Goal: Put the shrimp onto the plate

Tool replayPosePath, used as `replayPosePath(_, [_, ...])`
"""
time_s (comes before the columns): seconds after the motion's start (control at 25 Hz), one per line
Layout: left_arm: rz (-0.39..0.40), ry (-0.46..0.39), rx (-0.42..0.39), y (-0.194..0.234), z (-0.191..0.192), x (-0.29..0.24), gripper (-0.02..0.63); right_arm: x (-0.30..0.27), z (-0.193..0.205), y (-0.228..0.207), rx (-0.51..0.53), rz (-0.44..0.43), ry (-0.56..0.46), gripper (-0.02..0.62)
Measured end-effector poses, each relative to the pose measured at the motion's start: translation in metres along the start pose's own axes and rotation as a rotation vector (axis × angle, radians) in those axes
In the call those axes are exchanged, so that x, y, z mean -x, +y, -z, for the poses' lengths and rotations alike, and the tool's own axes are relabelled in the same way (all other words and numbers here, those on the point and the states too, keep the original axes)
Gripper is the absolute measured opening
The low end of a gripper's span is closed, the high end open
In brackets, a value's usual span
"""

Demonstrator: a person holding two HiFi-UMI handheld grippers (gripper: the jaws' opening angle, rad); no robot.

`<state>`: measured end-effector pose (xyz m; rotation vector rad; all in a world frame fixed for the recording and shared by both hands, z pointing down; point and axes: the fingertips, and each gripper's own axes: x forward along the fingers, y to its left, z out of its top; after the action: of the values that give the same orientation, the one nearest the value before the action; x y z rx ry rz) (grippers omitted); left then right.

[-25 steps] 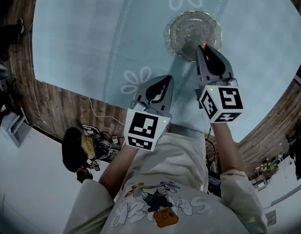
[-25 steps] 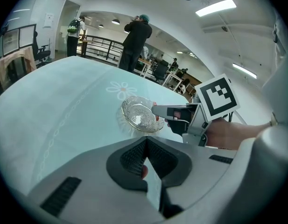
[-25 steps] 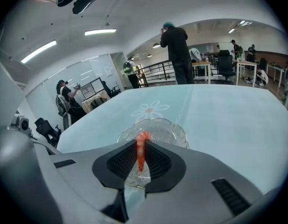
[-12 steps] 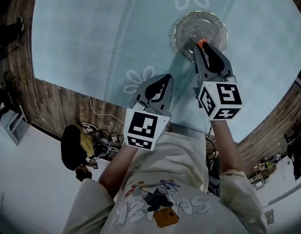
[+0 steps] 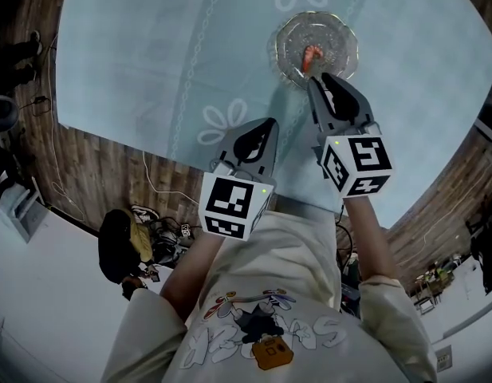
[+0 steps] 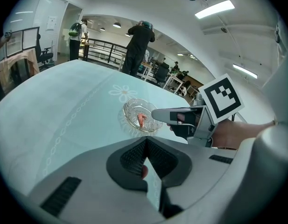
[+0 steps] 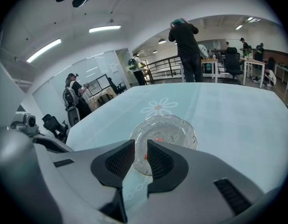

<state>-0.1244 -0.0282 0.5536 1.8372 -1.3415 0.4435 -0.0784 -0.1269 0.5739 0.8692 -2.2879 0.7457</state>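
A small orange shrimp [image 5: 312,55] lies in the clear glass plate [image 5: 342,37] on the pale blue tablecloth. My right gripper [image 5: 320,83] hovers just short of the plate's near rim, open by a narrow gap with nothing between its pads. In the right gripper view the plate [image 7: 182,125] and bits of the shrimp [image 7: 158,139] show past the jaws. My left gripper [image 5: 262,128] hangs over the near table edge, shut and empty. The left gripper view shows the plate [image 6: 129,114], the shrimp [image 6: 141,119] and the right gripper [image 6: 156,115] beside it.
The round table [image 5: 150,54] carries a daisy print [image 5: 222,126] close to the left gripper. A dark bag and cables [image 5: 130,242] lie on the wooden floor at the left. People stand beyond the table's far side [image 7: 186,45].
The shrimp was at the right gripper's tips over the plate; now it lies in the plate and the right gripper has opened and drawn back slightly. The left gripper has hardly moved.
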Motion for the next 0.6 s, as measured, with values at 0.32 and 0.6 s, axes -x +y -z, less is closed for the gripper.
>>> replayPosePath(0.32, [-0.005, -0.043, -0.053, -0.028, -0.010, 0.018, 0.006, 0.051, -0.005, 0.000, 0.034, 0.026, -0.057, 0.041])
replayPosePath(0.6, [-0.022, -0.081, -0.087, -0.056, -0.013, 0.045, 0.006, 0.098, -0.008, 0.010, 0.036, 0.026, -0.114, 0.041])
